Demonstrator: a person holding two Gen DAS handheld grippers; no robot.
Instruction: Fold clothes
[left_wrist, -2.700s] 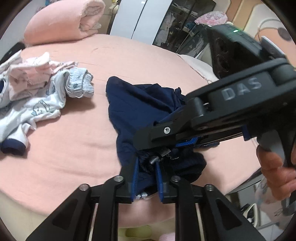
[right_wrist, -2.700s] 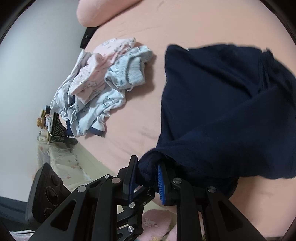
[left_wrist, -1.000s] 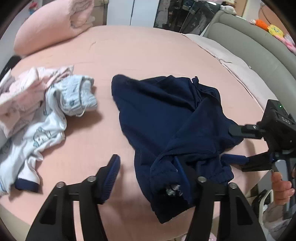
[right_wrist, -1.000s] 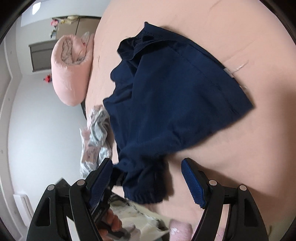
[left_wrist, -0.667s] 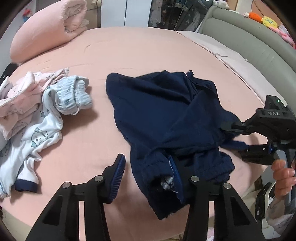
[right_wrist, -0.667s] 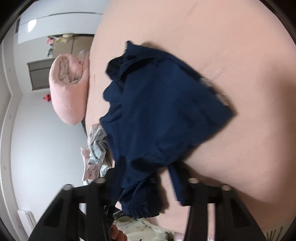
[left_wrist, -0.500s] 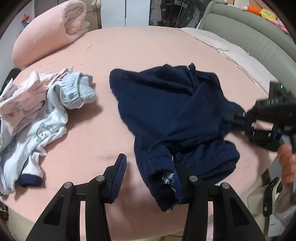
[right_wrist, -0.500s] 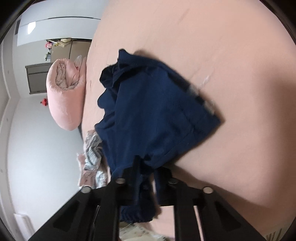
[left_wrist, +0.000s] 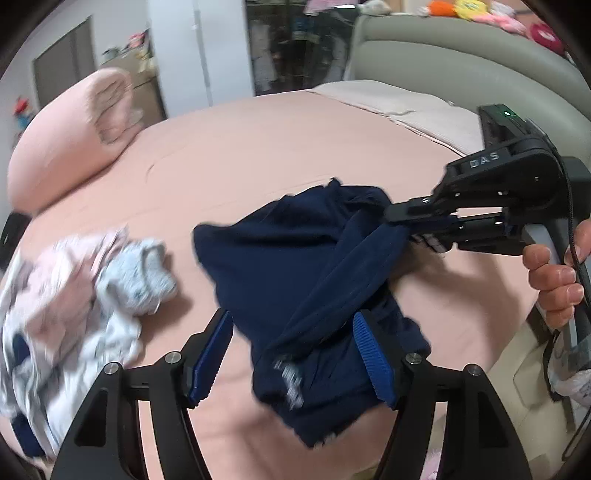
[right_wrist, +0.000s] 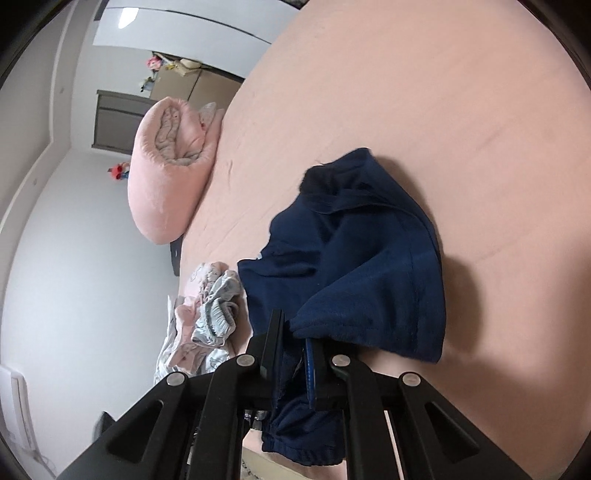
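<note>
A dark blue piece of clothing (left_wrist: 295, 266) lies bunched up on a big pink bed (left_wrist: 258, 147), close to the near edge of the bed and a bit toward its right side. One part of it is pulled up off the bed.

The right gripper (left_wrist: 410, 225) is pressed together and pinches a fold of the blue cloth. In the right wrist view the cloth is squeezed tight between its two fingers (right_wrist: 275, 332), and more blue cloth hangs down under them. A hand (left_wrist: 554, 273) holds the handle of this gripper at the right edge of the bed.

The left gripper (left_wrist: 291, 354) is low, at the near edge of the bed. Its jaws are opening. The blue cloth sits between them. The right blue pad (left_wrist: 371, 360) is against the cloth, and the left pad is apart from it, with bare pink bed in the gap. A small white tag (left_wrist: 290, 380) shows on the blue cloth near the bottom.

A heap of small pink, white and pale blue clothes (left_wrist: 74, 295) lies near the left edge of the bed, apart from the blue cloth. A rolled pink blanket (left_wrist: 70, 144) sits at the far left corner. A grey headboard (left_wrist: 461, 62) runs along the far right side.
</note>
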